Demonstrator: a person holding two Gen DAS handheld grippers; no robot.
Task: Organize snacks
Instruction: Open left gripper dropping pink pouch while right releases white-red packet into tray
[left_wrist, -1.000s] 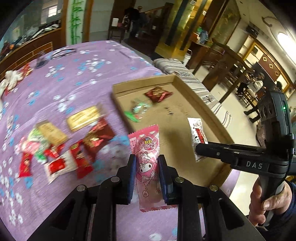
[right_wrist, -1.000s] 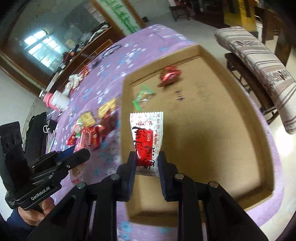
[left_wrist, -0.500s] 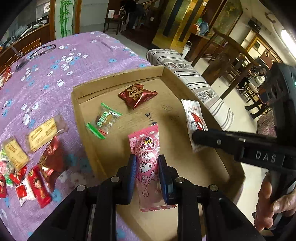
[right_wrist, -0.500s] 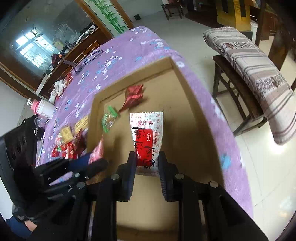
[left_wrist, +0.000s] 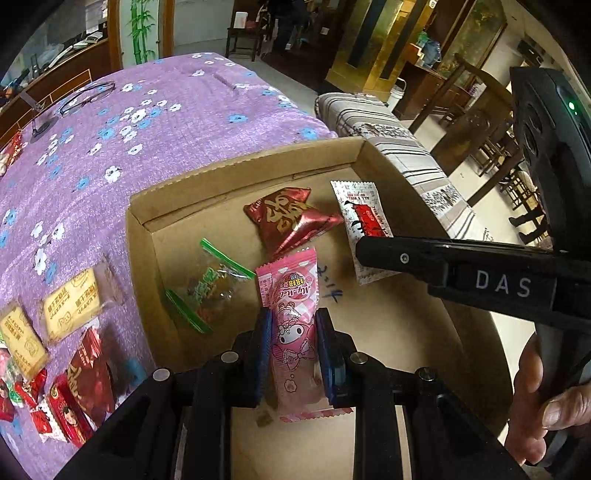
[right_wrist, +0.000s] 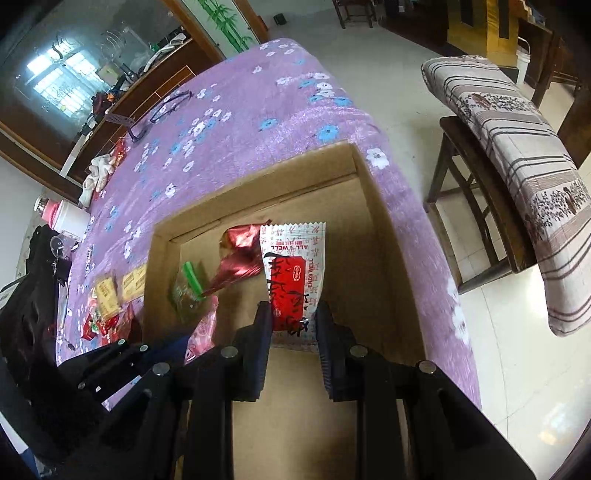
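Note:
My left gripper (left_wrist: 292, 325) is shut on a pink cartoon snack packet (left_wrist: 291, 295) and holds it over the cardboard tray (left_wrist: 140, 236). My right gripper (right_wrist: 291, 317) is shut on a white-and-red snack packet (right_wrist: 293, 273), also over the tray (right_wrist: 380, 229); it shows in the left wrist view (left_wrist: 364, 218) too. In the tray lie a dark red foil snack (left_wrist: 288, 218) and a clear green-edged candy bag (left_wrist: 207, 288). Several loose snacks (left_wrist: 70, 306) lie on the purple cloth left of the tray.
The table has a purple flowered cloth (left_wrist: 155, 110). Eyeglasses (left_wrist: 86, 96) lie at its far side. A striped cushioned bench (right_wrist: 517, 155) stands right of the table. A white-pink cup (right_wrist: 62, 218) and a black bag (right_wrist: 33, 295) are at the left.
Both grippers have moved forward over the tray with their packets, toward its far end. Both stay shut.

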